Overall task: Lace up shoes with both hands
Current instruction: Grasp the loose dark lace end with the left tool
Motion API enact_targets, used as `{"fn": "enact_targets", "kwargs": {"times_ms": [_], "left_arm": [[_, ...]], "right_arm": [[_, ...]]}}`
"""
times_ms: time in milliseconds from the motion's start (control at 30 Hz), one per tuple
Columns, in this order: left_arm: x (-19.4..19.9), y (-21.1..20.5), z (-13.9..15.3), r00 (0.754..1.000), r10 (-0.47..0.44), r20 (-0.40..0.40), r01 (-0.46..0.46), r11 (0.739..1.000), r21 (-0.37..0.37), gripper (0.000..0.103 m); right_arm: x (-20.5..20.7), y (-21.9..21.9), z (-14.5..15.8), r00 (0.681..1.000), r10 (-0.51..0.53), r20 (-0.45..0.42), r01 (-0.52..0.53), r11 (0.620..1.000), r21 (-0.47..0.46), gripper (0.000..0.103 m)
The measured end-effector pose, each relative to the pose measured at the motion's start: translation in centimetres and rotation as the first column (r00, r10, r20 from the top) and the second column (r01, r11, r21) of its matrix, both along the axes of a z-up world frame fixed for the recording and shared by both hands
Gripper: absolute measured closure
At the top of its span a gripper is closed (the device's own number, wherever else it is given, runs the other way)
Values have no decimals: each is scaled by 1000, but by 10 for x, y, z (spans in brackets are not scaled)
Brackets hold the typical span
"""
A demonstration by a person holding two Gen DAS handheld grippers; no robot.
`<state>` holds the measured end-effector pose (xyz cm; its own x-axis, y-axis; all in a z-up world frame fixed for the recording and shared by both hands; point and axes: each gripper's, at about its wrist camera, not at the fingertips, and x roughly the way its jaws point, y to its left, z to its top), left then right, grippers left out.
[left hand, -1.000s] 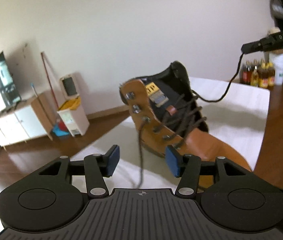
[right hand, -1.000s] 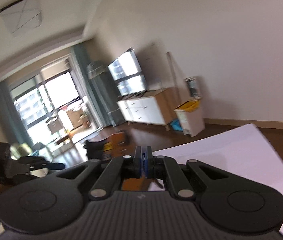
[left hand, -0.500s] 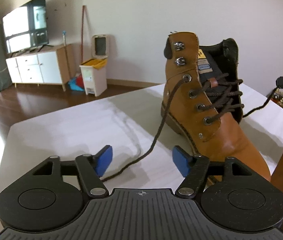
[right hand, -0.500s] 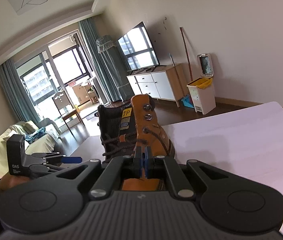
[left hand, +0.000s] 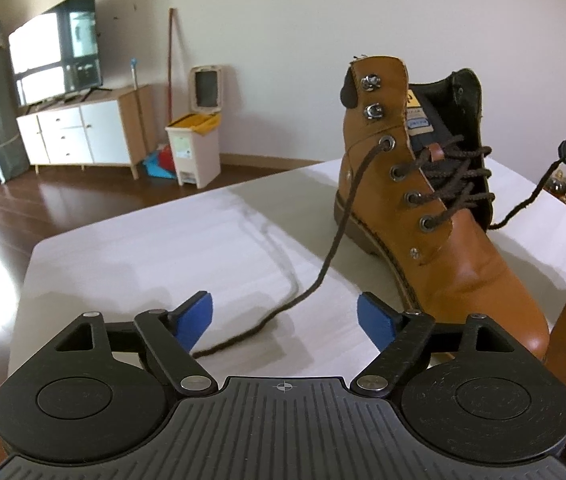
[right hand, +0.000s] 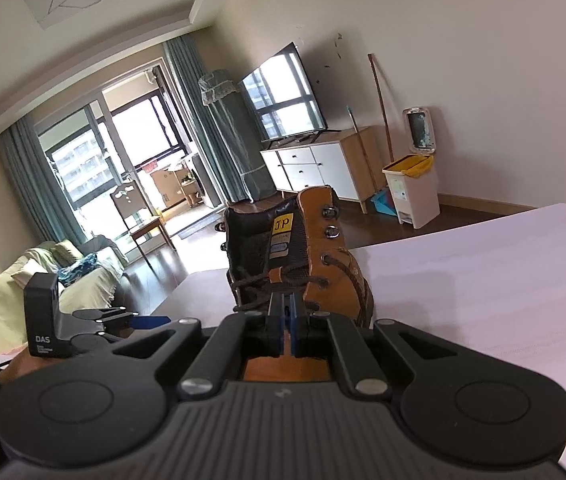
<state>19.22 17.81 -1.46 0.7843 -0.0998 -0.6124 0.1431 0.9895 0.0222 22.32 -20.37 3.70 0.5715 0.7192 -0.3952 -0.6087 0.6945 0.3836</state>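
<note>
Open tabletop (left hand: 155, 248) left of the boot (left hand: 439, 236): passable for the left gripper (left hand: 285, 316), save a slack lace (left hand: 323, 256) trailing between its spread pads. Right of the boot, a second lace end (left hand: 523, 208) raised across the gap, apparently pinched by the right gripper (right hand: 286, 312).

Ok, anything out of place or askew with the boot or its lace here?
Only partly laced: on the boot the brown lace leaves the top eyelet and trails slack across the white table between the open left tool; both hooks above are bare. The right tool is shut on the other lace end. Nothing spilled or damaged.
</note>
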Motion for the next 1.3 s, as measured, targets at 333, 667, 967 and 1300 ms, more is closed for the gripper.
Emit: {"fn": "enact_targets", "kwargs": {"times_ms": [333,667,967,1300], "left_arm": [[-13,-1,6,991,-23,131,27,999,-30,1],[16,0,-2,957,-211,199,209,977,34,0],[41,-16,0,893,-413,179,386,907,165,25],[57,-33,-4,877,-465,123,431,873,226,50]], "right_arm": [[-9,-7,10,999,-36,19,37,999,-31,98],[17,-28,-11,995,-93,-47,93,996,5,90],[49,18,-33,993,44,107,-14,963,-270,68],[94,64,-57,958,233,168,-151,907,-394,67]]}}
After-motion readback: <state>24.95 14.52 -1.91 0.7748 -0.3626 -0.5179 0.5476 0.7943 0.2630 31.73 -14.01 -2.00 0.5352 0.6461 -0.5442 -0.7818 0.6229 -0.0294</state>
